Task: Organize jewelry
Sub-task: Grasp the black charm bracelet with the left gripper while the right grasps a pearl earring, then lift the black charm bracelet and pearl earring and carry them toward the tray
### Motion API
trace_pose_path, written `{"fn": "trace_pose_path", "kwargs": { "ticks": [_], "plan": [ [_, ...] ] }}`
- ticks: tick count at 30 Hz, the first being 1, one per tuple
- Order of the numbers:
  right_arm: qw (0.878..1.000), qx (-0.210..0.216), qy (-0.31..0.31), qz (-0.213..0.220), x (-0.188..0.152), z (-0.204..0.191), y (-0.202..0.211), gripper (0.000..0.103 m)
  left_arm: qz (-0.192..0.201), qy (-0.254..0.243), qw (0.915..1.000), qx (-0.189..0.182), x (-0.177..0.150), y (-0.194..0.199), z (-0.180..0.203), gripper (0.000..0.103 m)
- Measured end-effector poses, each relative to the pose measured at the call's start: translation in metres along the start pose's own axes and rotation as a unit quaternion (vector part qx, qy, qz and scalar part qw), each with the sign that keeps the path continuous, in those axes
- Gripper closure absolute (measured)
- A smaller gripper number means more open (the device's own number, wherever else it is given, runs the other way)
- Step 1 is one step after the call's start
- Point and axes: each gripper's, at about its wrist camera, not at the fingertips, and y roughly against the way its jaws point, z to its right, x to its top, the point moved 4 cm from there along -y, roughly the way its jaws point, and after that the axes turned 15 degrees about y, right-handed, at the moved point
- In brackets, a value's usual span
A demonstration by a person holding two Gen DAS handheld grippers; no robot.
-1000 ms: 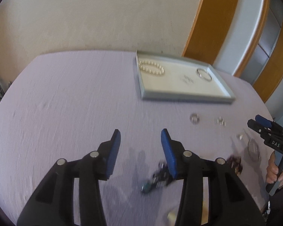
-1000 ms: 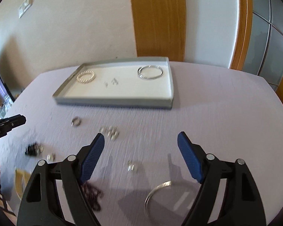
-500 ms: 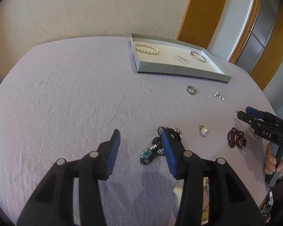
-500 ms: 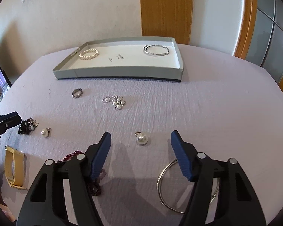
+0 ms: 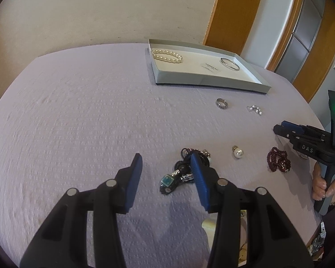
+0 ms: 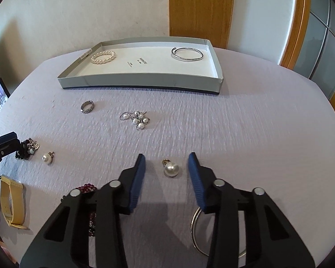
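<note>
item: right claw, in your right hand. state: parted, jaws have just been closing in, with the pearl earring between them on the worktop; the pads stand clear of it on both sides, so nothing is gripped yet.

item: left claw, in your left hand. state: parted and empty, poised low over the worktop; the tangled dark necklace with its teal stone lies partly between the fingers and partly behind the right-hand one, not pinched.

item: tray, grey, shallow, at the far side of the worktop. holds a pearl bracelet at one end and a silver bangle at the other.

items loose on the worktop, well apart from the tray: silver ring, pearl cluster, second pearl earring, dark red bead strand, large silver hoop partly under the right claw, yellow watch strap at the near left edge.

step in hand, as judged: picking up the pearl earring with the right claw, early in the sorting, since most pieces lie outside the tray.

next move calls for: close gently until both pads meet the pearl near its widest part; it is round and smooth and may roll or squirt out. then lift and carry it to a bare patch of the tray.
</note>
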Motion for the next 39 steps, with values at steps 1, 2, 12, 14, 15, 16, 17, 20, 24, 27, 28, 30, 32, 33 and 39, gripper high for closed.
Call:
{"fn": "trace_pose_path", "kwargs": {
  "ticks": [1, 2, 12, 14, 15, 16, 17, 20, 24, 27, 28, 30, 32, 33, 39],
  "plan": [
    [1.000, 0.001, 0.001, 0.000, 0.001, -0.001, 0.000, 0.076, 0.000, 0.000, 1.0000, 0.000, -0.001, 0.001, 0.000, 0.057],
    [1.000, 0.000, 0.003, 0.000, 0.001, -0.002, 0.000, 0.079, 0.000, -0.001, 1.0000, -0.001, -0.001, 0.001, -0.001, 0.057],
    [1.000, 0.021, -0.013, 0.003, -0.003, -0.001, 0.004, 0.088, -0.001, -0.007, 0.9999, -0.007, -0.002, -0.001, 0.003, 0.057],
    [1.000, 0.024, -0.011, 0.004, -0.004, -0.002, 0.006, 0.086, -0.001, -0.009, 0.9999, -0.009, -0.002, -0.001, 0.003, 0.057],
    [1.000, 0.024, -0.009, 0.004, -0.005, -0.002, 0.006, 0.085, -0.001, -0.010, 0.9999, -0.009, -0.003, -0.001, 0.004, 0.057],
    [1.000, 0.024, -0.007, 0.005, -0.006, -0.003, 0.007, 0.082, -0.001, -0.011, 0.9999, -0.010, -0.003, -0.001, 0.004, 0.057],
    [1.000, 0.024, -0.005, 0.005, -0.007, -0.005, 0.008, 0.081, -0.001, -0.012, 0.9999, -0.010, -0.003, -0.001, 0.005, 0.056],
    [1.000, 0.021, 0.003, 0.005, -0.007, -0.009, 0.009, 0.074, -0.001, -0.014, 0.9998, -0.011, -0.004, -0.001, 0.006, 0.056],
    [1.000, 0.017, 0.006, 0.004, -0.006, -0.011, 0.009, 0.073, -0.001, -0.016, 0.9998, -0.012, -0.006, 0.000, 0.007, 0.056],
    [1.000, 0.016, 0.001, 0.004, -0.005, -0.008, 0.007, 0.075, -0.002, -0.017, 0.9998, -0.012, -0.006, 0.000, 0.008, 0.056],
    [1.000, 0.010, 0.002, 0.002, -0.004, -0.008, 0.007, 0.080, -0.002, -0.017, 0.9998, -0.013, -0.006, 0.000, 0.008, 0.056],
    [1.000, 0.004, 0.007, 0.000, -0.004, -0.008, 0.007, 0.089, -0.002, -0.018, 0.9997, -0.014, -0.006, 0.000, 0.008, 0.056],
    [1.000, -0.001, 0.011, -0.001, -0.004, -0.010, 0.009, 0.089, -0.002, -0.020, 0.9997, -0.015, -0.007, 0.000, 0.009, 0.056],
    [1.000, -0.002, 0.012, -0.001, -0.005, -0.010, 0.009, 0.089, -0.003, -0.022, 0.9996, -0.016, -0.007, 0.000, 0.009, 0.056],
    [1.000, 0.002, 0.006, -0.001, -0.007, -0.010, 0.010, 0.089, -0.004, -0.047, 0.9988, -0.017, -0.009, -0.003, 0.018, 0.056]
  ]
}}
